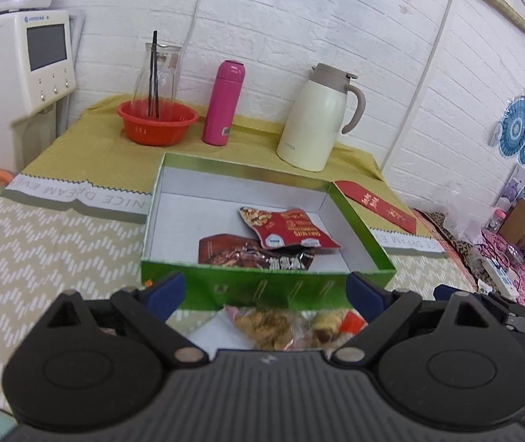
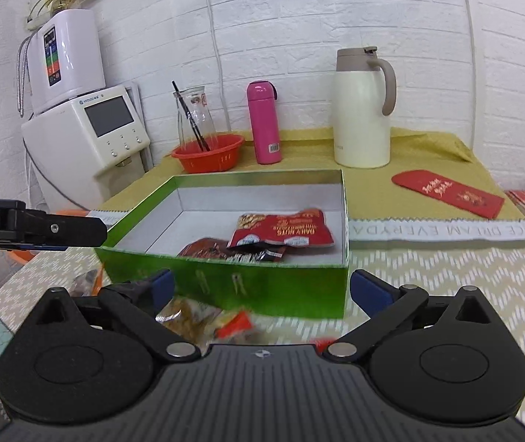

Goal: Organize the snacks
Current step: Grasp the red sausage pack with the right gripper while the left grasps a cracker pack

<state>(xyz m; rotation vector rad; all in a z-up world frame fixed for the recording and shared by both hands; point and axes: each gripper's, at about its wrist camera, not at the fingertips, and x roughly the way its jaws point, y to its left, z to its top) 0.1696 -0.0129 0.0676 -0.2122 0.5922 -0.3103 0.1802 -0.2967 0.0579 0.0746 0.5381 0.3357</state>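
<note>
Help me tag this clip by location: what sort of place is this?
Probably a lived-in home, a kitchen or dining corner. A water dispenser stands beside a cloth-covered table that carries a cream thermal jug and a pink flask, against white brick-pattern wall covering.

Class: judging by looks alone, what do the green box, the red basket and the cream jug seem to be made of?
Green box: probably cardboard, glossy green outside, matte white inside, thin folded walls.
Red basket: likely moulded plastic, with slotted sides.
Cream jug: smooth coated body, possibly metal; the lid and handle look like plastic.
</note>
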